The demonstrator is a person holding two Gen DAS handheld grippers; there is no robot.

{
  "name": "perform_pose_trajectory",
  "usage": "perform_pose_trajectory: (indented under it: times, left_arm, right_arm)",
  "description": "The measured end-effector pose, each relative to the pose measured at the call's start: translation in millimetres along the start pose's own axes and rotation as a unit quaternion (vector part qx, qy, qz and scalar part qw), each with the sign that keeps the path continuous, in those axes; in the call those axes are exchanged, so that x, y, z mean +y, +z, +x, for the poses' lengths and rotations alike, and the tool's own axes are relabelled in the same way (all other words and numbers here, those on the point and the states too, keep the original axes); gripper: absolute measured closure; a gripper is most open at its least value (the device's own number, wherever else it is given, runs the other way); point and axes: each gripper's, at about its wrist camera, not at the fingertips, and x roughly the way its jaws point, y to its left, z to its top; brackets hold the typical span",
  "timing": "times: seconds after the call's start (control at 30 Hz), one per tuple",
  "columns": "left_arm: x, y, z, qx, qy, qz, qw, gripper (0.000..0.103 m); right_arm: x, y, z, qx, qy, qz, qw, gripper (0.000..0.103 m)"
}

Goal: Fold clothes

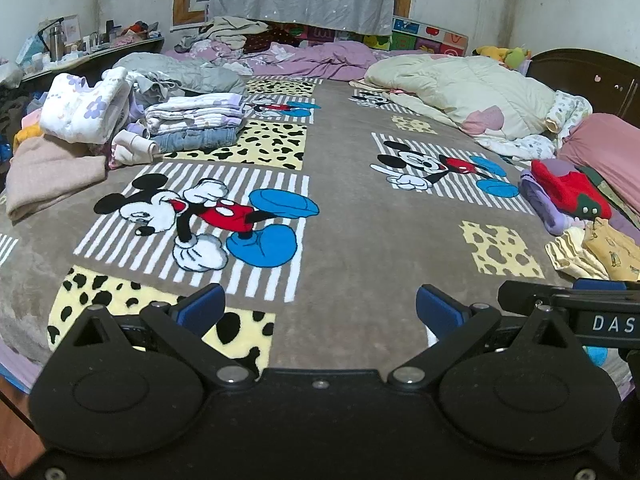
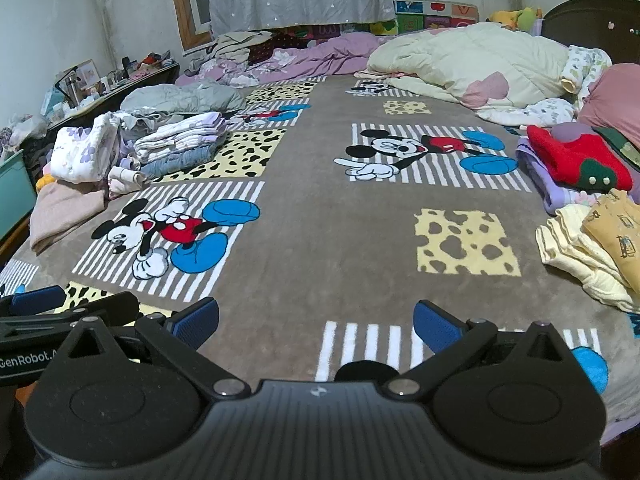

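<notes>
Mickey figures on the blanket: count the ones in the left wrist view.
4. One near left, one mid right, one far centre by the folded stack, one far right, part hidden by the cream quilt. Clothes or grippers may hide more.

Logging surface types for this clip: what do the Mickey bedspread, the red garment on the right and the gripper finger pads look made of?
Mickey bedspread: plush fleece, probably; matte, short fuzzy nap with soft print edges.
Red garment: fleece or soft knit, apparently; thick, matte, green applique with two buttons.
Finger pads: blue rubber or textured plastic, apparently; fine dotted grip pattern. Both the left gripper and right gripper stand open, holding nothing.
</notes>
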Motion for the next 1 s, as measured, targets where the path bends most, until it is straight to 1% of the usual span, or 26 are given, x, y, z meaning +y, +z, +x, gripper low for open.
perform_pose_trajectory:
  times: [0.37,0.57,0.73,0.8,0.87,0.97,1.0]
  left_arm:
    - [0.8,4.4,11.7,0.006,0.001,-0.003,1.0000,0.000]
    - [7.8,9.0,25.4,0.011,0.005,-0.009,0.9999,0.000]
    - [23.0,15.3,45.9,0.020,-0.003,-0.022,0.9996,0.000]
    - [32.0,19.0,52.9,0.011,0.003,-0.026,0.9996,0.000]
    - [46.4,24.0,60.0,-0.009,0.012,-0.038,0.9992,0.000]
    - [75.0,32.6,71.5,-0.048,0.045,-0.064,0.9958,0.000]
    - [87.3,37.4,77.3,-0.049,0.061,-0.071,0.9944,0.000]
  right_arm:
    - [-3.5,3.4,8.5,0.008,0.002,0.004,1.000,0.000]
    - [-5.4,7.1,26.4,0.020,0.020,0.013,1.000,0.000]
    - [-0.5,17.8,46.5,0.028,0.036,-0.006,0.999,0.000]
    - [5.1,22.7,56.4,0.028,0.043,-0.019,0.998,0.000]
    - [9.5,28.1,65.6,0.025,0.057,-0.030,0.998,0.000]
    - [19.9,37.3,79.6,0.012,0.081,-0.050,0.995,0.000]
    - [23.4,40.6,85.5,0.006,0.087,-0.056,0.995,0.000]
